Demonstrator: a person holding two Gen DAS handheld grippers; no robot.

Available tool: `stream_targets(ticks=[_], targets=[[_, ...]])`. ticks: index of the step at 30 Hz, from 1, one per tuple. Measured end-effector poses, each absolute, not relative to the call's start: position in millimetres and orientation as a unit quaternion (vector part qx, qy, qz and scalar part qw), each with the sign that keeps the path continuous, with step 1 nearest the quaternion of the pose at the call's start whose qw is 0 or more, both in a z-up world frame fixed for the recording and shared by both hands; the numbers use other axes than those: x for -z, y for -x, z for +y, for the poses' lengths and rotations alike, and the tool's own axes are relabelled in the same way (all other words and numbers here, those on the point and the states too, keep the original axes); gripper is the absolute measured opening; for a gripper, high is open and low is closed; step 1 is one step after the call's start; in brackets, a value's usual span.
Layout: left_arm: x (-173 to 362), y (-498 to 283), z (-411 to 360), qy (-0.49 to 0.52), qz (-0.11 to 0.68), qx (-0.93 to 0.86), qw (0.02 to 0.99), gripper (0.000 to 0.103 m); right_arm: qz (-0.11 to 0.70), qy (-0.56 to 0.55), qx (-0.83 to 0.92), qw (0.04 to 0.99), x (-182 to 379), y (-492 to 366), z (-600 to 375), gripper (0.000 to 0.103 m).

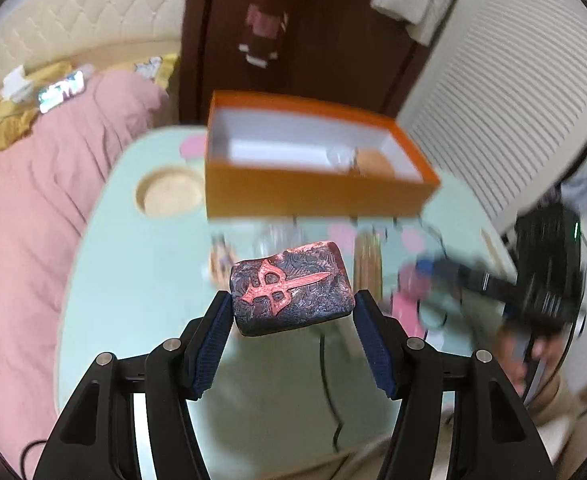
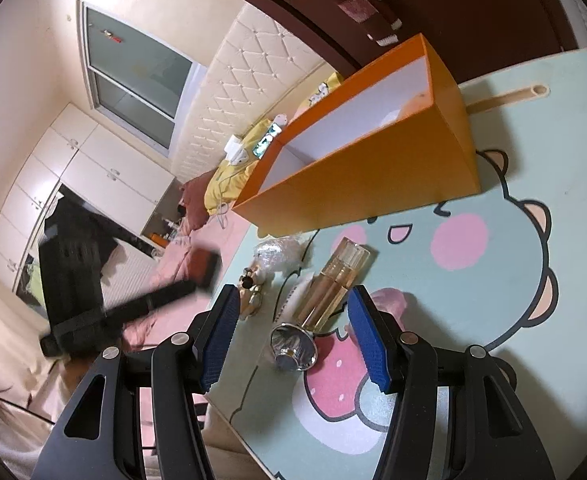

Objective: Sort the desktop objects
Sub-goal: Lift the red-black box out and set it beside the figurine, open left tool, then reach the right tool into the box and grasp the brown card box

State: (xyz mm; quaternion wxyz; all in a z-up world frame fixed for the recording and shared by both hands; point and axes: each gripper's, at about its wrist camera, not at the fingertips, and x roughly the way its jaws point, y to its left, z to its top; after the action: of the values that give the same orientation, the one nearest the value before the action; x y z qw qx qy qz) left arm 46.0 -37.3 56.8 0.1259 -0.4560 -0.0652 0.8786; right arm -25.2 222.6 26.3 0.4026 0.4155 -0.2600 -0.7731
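A: Left wrist view. What does my left gripper [image 1: 292, 312] carry?

B: Its blue pads are closed on a dark, rounded rectangular block with a raised red dagger-like emblem [image 1: 291, 288]. I hold the block in the air above the mint-green desk [image 1: 133, 280], on the near side of the open orange cardboard box with a white interior [image 1: 317, 192]. Inside the box, at its right end, lie a round tan object [image 1: 373, 164] and something clear; blur hides their detail.

A: And the right wrist view?

B: My right gripper [image 2: 293, 336] stands wide open and holds nothing. Between its fingers, on the desk's cartoon-printed surface, lie a clear rectangular perfume bottle of amber liquid [image 2: 335, 284] and, just below it, a shiny silver funnel-shaped cap [image 2: 293, 346]. A crumpled clear plastic piece [image 2: 277, 252] and a small gold-and-black trinket [image 2: 251, 292] lie to the left, near the desk's edge. The orange box [image 2: 373, 180] stands beyond them. The left gripper [image 2: 203, 266] appears here blurred over the pink bed [image 2: 173, 264].
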Motion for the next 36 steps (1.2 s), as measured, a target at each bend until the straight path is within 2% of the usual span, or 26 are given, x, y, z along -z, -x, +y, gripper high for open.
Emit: stream_targets(ticks=[6,13,16,18,22,26,29,36], targets=[[-46.1,-53.6,-29.1,0.433,-0.034,-0.892,0.125,0.061,-0.279,-0.411,0.772,0.397,-27.5,24.1,223.1,0.057],[-37.9,-45.8,-18.4,0.402,0.008,-0.907,0.128,0.061,-0.255,-0.416,0.783,0.385,-37.0,17.4,218.3,0.057],[-38.2,-44.8,-20.0,0.390,-0.001,-0.910,0.138,0.064,-0.250,-0.419,0.785,0.382,-40.5,18.3,216.9,0.057],[-39.8,-46.2,-25.5,0.380,-0.010,-0.915,0.137,0.074,-0.246,-0.421,0.786,0.379,-42.4,19.5,215.6,0.057],[-49.9,-52.4,-51.9,0.337,-0.067,-0.928,0.144,0.078,-0.238,-0.425,0.789,0.374,-46.1,21.9,213.0,0.057],[-50.8,-42.1,-76.2,0.329,-0.102,-0.934,0.097,0.089,-0.230,-0.430,0.791,0.370,-49.8,24.3,210.5,0.057],[-51.1,-34.0,-94.2,0.324,-0.126,-0.936,0.061,0.089,-0.224,-0.433,0.793,0.366,-52.7,26.2,208.5,0.057],[-25.1,-27.5,-99.9,0.356,-0.122,-0.926,0.038,0.089,-0.122,-0.471,0.816,0.312,-90.8,58.1,193.8,0.057]])
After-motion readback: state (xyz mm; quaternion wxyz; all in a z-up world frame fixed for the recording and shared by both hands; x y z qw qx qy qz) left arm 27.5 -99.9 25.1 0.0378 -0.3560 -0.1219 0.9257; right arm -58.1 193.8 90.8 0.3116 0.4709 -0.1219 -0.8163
